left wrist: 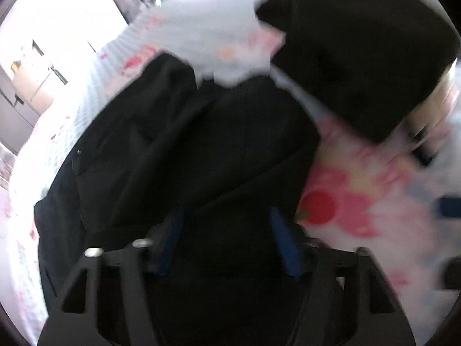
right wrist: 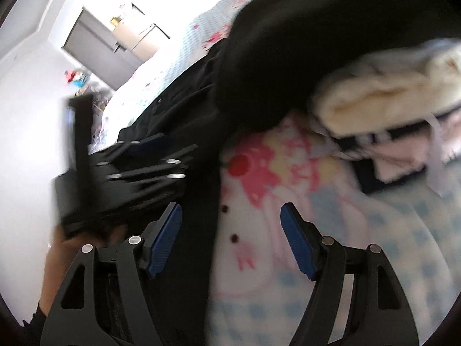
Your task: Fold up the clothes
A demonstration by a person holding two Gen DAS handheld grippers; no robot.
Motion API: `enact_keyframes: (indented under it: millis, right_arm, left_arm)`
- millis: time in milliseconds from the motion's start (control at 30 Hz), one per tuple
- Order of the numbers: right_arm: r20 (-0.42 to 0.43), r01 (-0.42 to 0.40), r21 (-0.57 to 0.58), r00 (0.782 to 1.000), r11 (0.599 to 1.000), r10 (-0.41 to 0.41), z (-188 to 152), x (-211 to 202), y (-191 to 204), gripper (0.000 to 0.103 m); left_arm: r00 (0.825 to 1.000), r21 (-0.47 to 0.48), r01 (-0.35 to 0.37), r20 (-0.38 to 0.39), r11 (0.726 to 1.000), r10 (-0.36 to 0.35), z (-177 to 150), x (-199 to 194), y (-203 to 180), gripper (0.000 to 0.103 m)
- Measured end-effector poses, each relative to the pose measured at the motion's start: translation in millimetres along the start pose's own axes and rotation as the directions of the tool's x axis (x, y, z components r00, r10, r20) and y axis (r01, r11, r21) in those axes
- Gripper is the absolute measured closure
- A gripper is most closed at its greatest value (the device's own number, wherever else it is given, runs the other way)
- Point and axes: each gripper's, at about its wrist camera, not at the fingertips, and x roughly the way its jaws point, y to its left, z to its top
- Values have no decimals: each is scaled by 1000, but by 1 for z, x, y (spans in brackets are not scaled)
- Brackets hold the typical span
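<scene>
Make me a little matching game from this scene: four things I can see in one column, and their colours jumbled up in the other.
Things:
1. spread-out garment
2. bedcover
3. fluffy cloth on the pile
4. right hand-held gripper pads

Colours:
A. white with pink flowers and pale blue checks
B. blue
C. black
D. cream

Pairs: 1-C, 2-A, 3-D, 4-B
</scene>
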Motion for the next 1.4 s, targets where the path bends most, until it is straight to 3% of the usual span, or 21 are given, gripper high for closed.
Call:
enact_keyframes:
  millis: [133, 267, 367, 467, 500, 600, 700, 767, 800, 900, 1033, 1067, 1100, 1133, 1167, 1300, 1367, 1400]
  right_arm:
    - [16, -2, 20, 1000, 1000, 1, -3, -20, -13, 30]
    - [43, -31, 38, 999, 999, 30, -2, -40, -16, 30]
    - [73, -80, 29, 994, 996, 78, -1, -64, -7, 28]
    - [103, -145, -1, 984, 989, 144, -6, -87, 3, 18]
    - [107, -161, -7, 981, 987, 161, -7, -91, 5, 15]
    - [88, -112, -3, 990, 994, 112, -15, -89, 5, 14]
    - [70, -94, 26, 993, 995, 92, -25, -87, -3, 14]
    - [58, -85, 45, 995, 995, 82, -32, -86, -9, 14]
    - [52, -80, 54, 996, 995, 77, -36, -85, -12, 14]
    - [30, -51, 68, 998, 996, 49, -42, -73, -22, 14]
    - [23, -42, 94, 999, 995, 40, -39, -75, -33, 14]
    - [18, -42, 96, 999, 994, 40, -38, -74, -35, 14]
    - [14, -42, 98, 999, 994, 41, -37, -73, -36, 14]
    - [8, -37, 92, 999, 995, 36, -36, -70, -37, 14]
    - [3, -30, 86, 1000, 996, 30, -35, -67, -37, 14]
    - [-27, -26, 70, 999, 997, 27, -26, -54, -35, 14]
    - [-30, -41, 68, 999, 997, 43, -19, -45, -31, 14]
    - [-23, -58, 65, 998, 996, 60, -14, -44, -26, 14]
  left_arm:
    - [987, -131, 113, 125, 985, -97, -16, -40, 11, 101]
    - [938, -177, 251, 289, 952, -193, -32, -122, 13, 101]
    - [874, -161, 349, 412, 923, -259, -43, -180, 13, 103]
    - [782, -112, 440, 535, 891, -319, -55, -235, 15, 103]
    - [773, -107, 440, 550, 892, -315, -56, -245, 15, 103]
    - [823, -140, 397, 492, 907, -284, -52, -236, 16, 102]
    - [902, -176, 324, 353, 929, -248, -45, -195, 10, 93]
    - [942, -165, 250, 272, 954, -199, -37, -164, 2, 39]
    - [957, -155, 210, 233, 965, -171, -33, -149, -3, 36]
    - [982, -92, 116, 160, 989, -100, -13, -110, -16, 35]
    - [1000, -9, -4, 8, 1000, 4, 2, -54, -31, 27]
    - [999, -5, -28, -20, 1000, 28, 0, -41, -33, 28]
    - [998, -8, -52, -38, 999, 52, -2, -29, -34, 35]
    - [996, -10, -77, -56, 997, 76, -5, -18, -35, 78]
    - [997, -39, -56, -59, 998, 53, -8, -14, -34, 93]
    - [995, -141, 48, 92, 989, -35, -16, -50, -25, 99]
    - [974, -171, 144, 199, 975, -109, -21, -82, -16, 100]
    - [954, -180, 211, 253, 961, -161, -23, -100, -10, 100]
